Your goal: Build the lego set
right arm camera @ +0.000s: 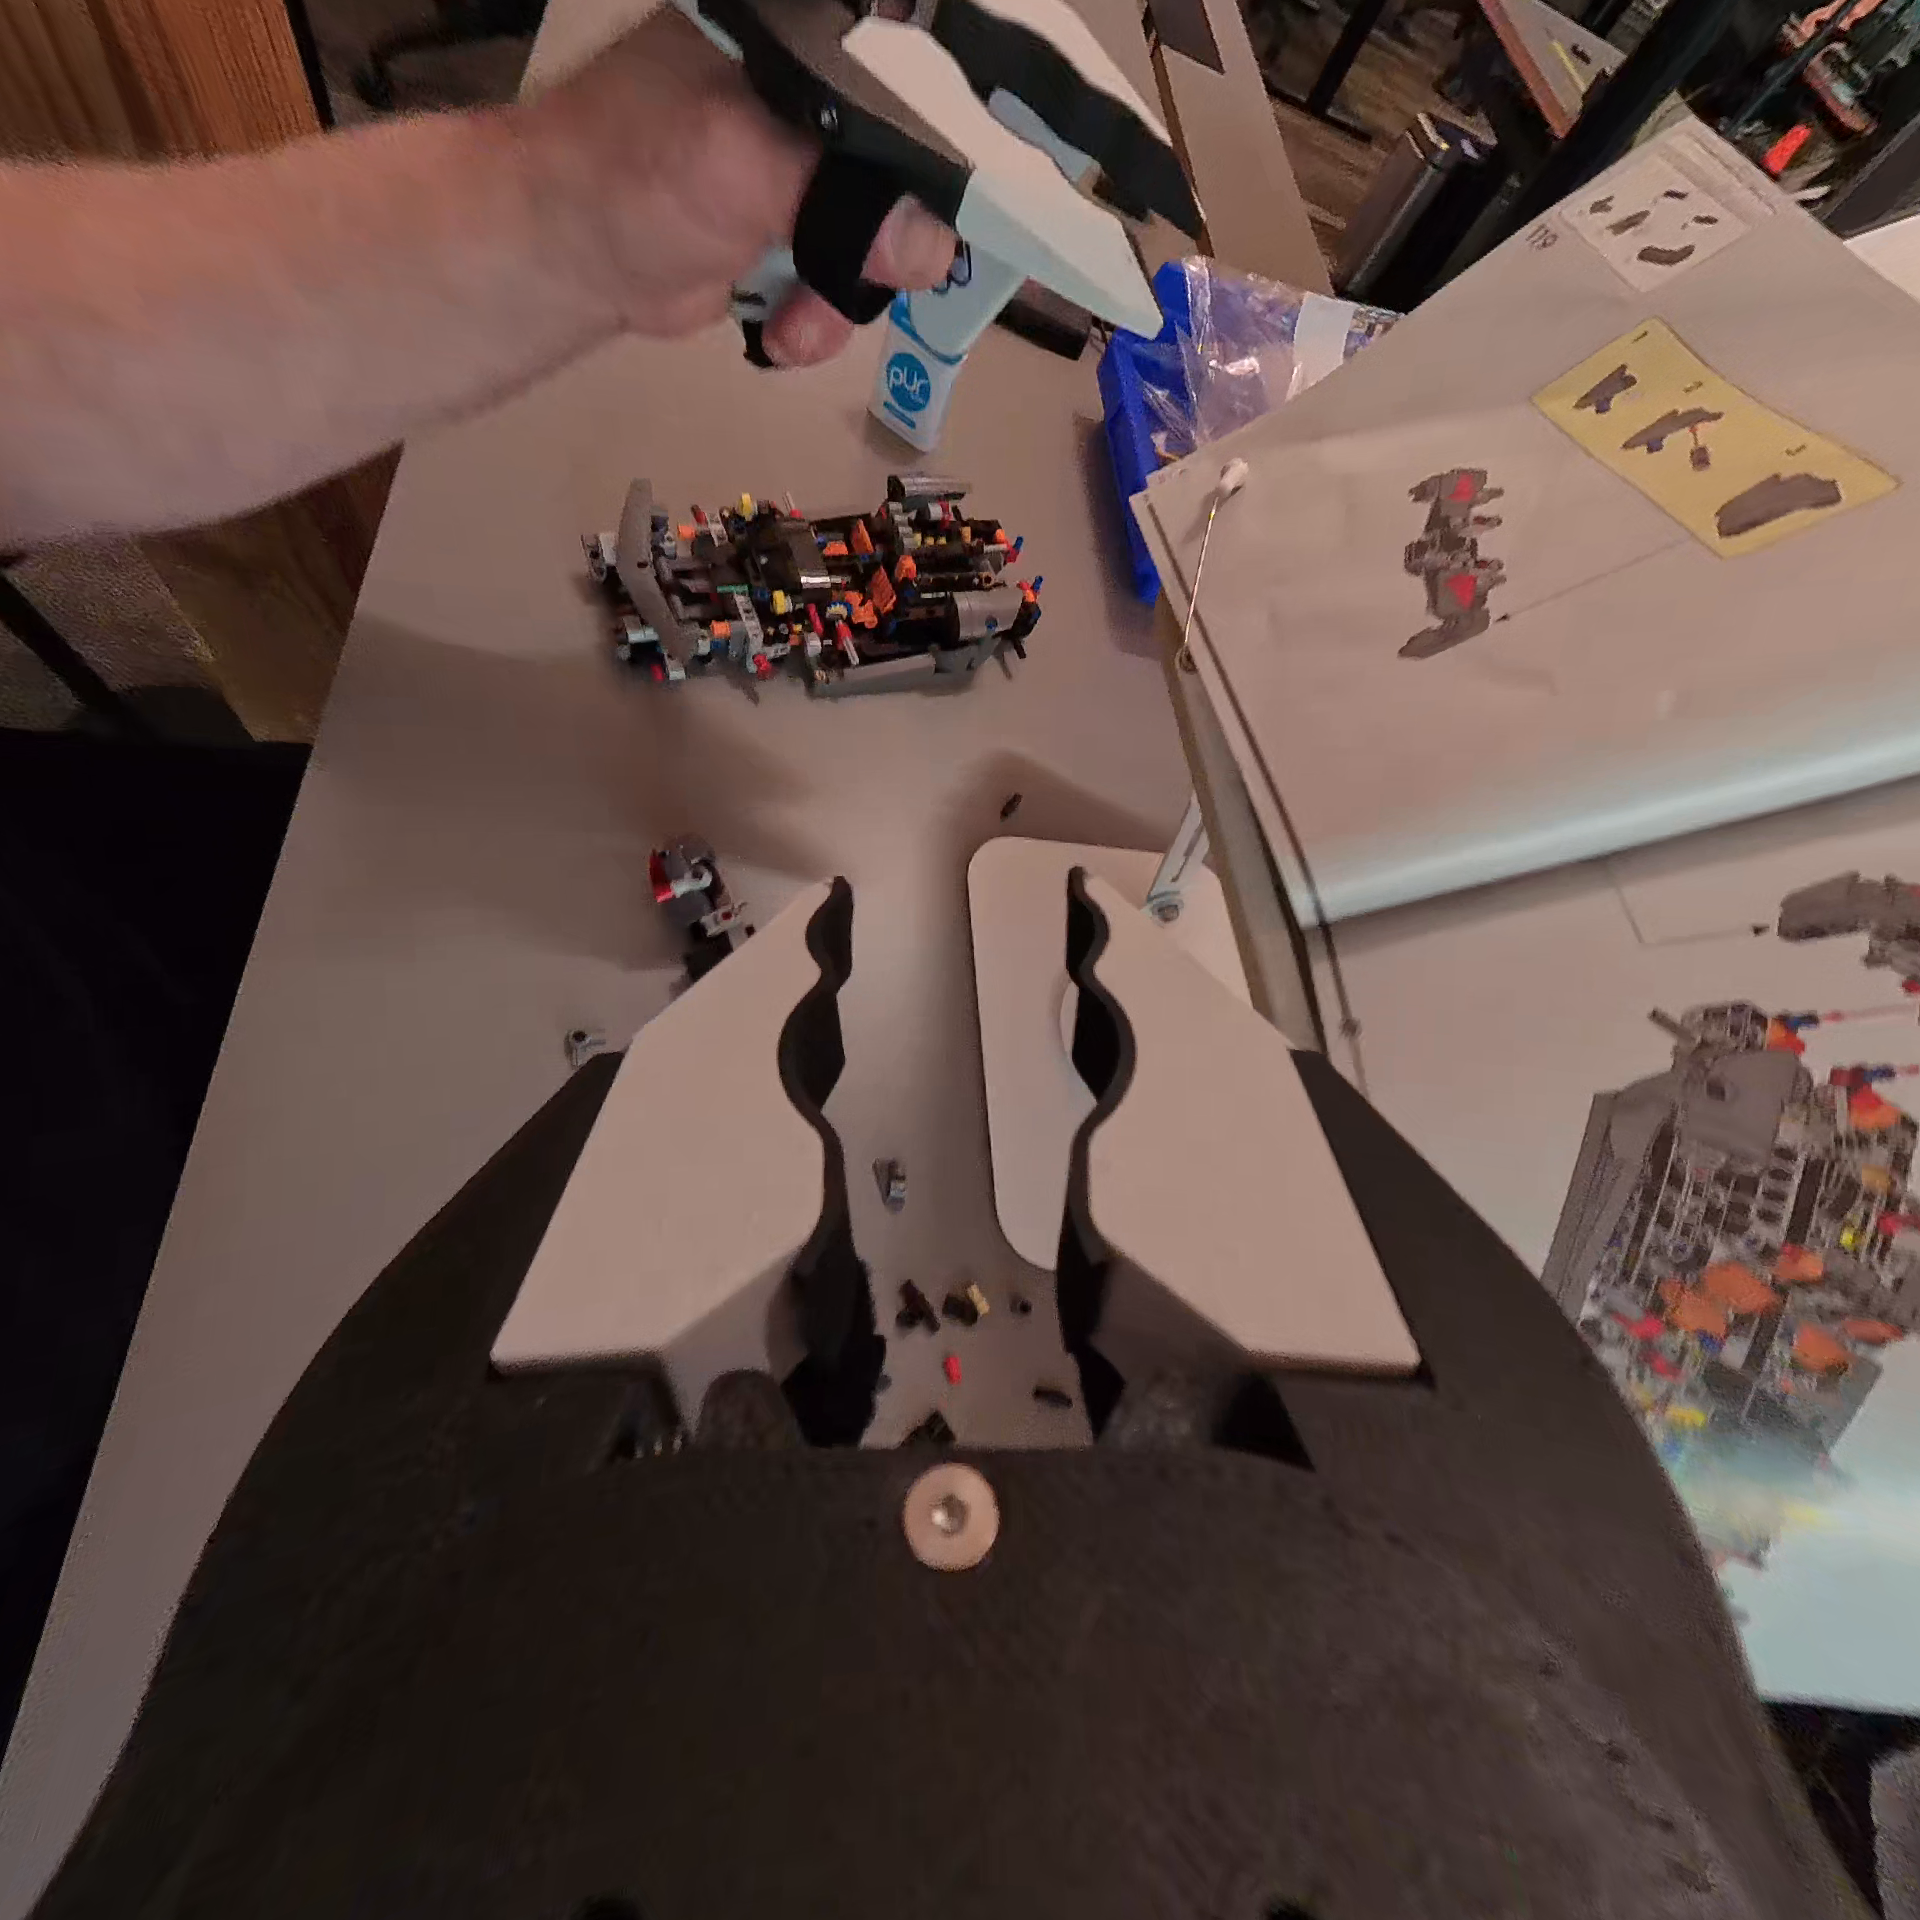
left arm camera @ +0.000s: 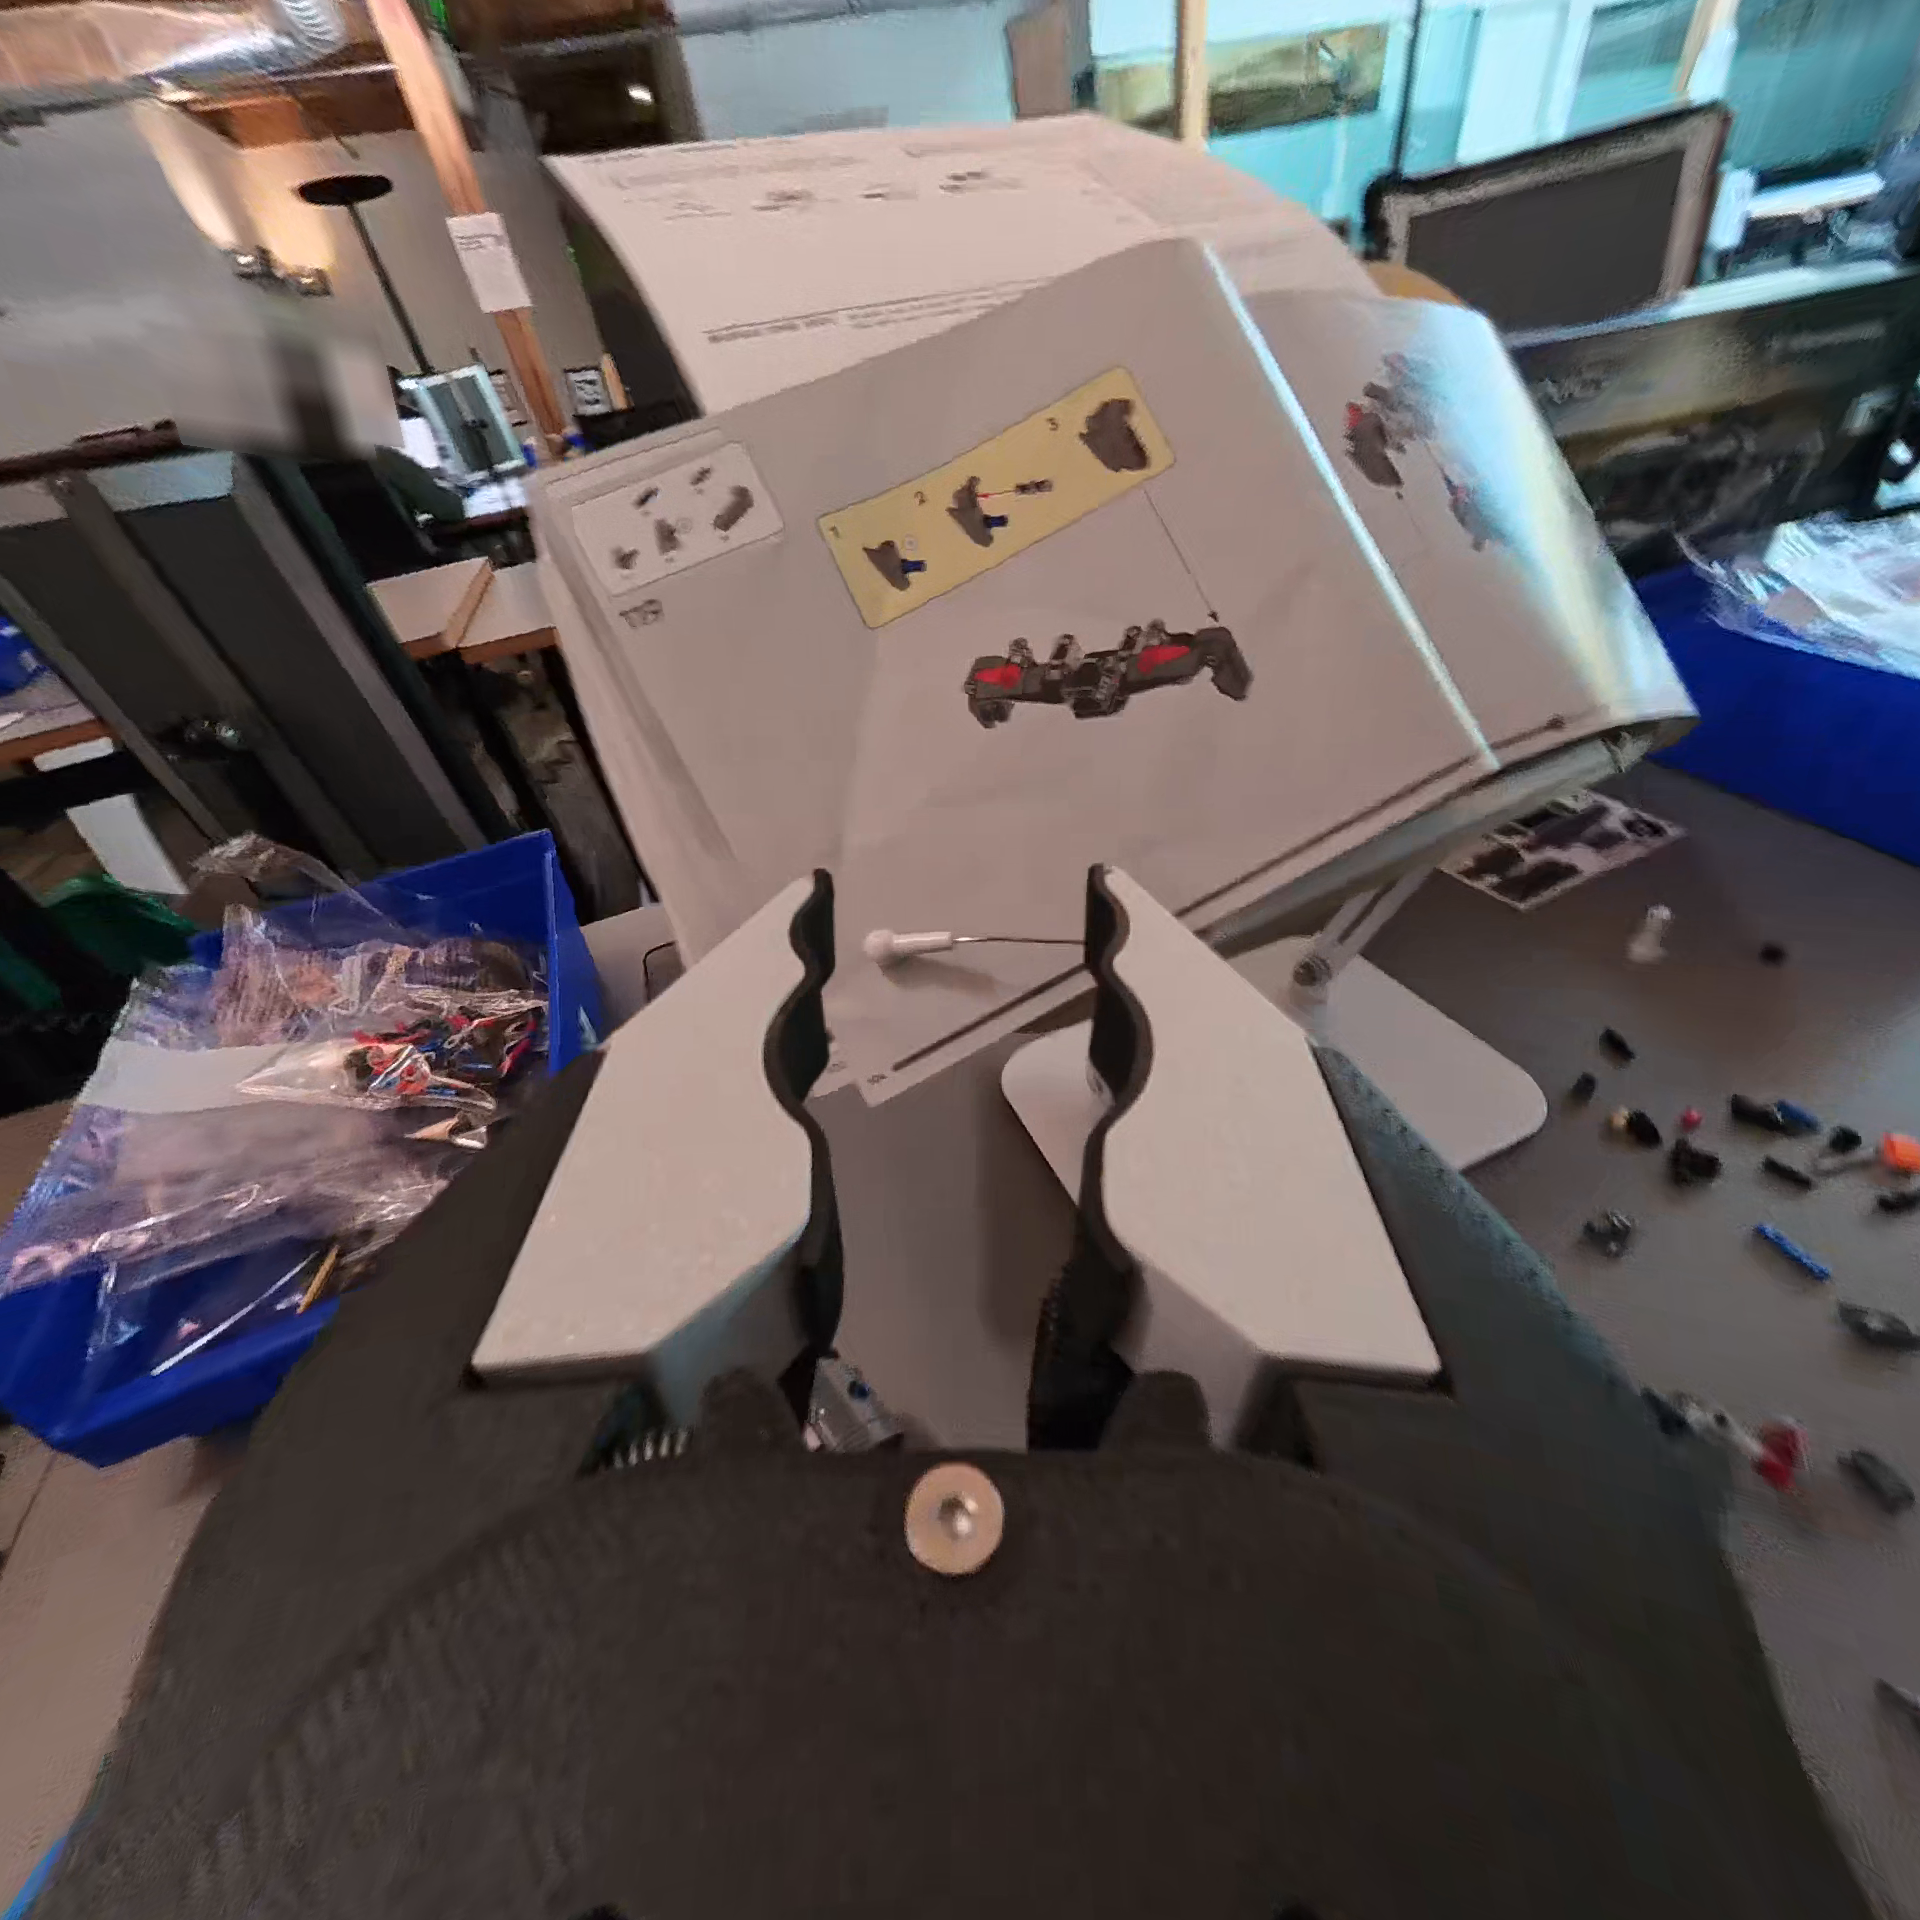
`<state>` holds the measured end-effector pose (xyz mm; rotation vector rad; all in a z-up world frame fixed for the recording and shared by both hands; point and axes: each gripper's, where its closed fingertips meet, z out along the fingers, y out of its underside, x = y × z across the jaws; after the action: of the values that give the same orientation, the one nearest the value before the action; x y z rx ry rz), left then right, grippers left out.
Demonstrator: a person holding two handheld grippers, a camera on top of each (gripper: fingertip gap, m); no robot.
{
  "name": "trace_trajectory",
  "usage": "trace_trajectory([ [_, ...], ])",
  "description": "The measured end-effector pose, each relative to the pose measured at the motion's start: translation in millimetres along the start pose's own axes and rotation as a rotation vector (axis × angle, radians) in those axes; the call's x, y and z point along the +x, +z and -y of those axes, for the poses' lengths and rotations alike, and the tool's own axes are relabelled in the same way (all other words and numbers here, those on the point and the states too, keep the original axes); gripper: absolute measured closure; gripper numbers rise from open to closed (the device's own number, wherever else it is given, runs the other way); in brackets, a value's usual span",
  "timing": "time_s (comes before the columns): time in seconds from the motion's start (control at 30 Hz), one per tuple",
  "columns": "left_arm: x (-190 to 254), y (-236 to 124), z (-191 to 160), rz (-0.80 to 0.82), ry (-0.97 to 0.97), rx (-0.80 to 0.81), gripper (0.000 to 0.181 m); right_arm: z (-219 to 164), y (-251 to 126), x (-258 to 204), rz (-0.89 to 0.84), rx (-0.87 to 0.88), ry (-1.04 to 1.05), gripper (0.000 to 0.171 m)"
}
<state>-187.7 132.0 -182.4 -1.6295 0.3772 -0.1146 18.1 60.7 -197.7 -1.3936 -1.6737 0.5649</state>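
Jaws apart over grey table (loose pieces scattered), cluttered workshop.

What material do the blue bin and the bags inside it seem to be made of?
Blue bin: probably rigid plastic, with smooth, even colour and straight, stiff walls. Bags: thin clear plastic film, crinkled and glossy, with small parts showing through.
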Motion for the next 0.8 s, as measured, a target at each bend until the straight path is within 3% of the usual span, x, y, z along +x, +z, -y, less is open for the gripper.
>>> trace_trajectory([
  [0.17,58,-17,-24,-0.185,0.135,-0.128,0.135,-35,-14,-31,-0.025,-0.048,0.009,0.123],
  [0.4,140,-46,-124,-0.342,0.233,-0.357,0.124,-85,-18,-75,0.057,-0.055,0.149,0.116],
  [0.6,163,-59,-190,-0.385,0.237,-0.489,0.118,-109,-9,-94,0.061,-0.060,0.224,0.117],
  [0.8,162,-57,-211,-0.392,0.256,-0.548,0.116,-129,5,-104,0.054,-0.123,0.229,0.119],
])
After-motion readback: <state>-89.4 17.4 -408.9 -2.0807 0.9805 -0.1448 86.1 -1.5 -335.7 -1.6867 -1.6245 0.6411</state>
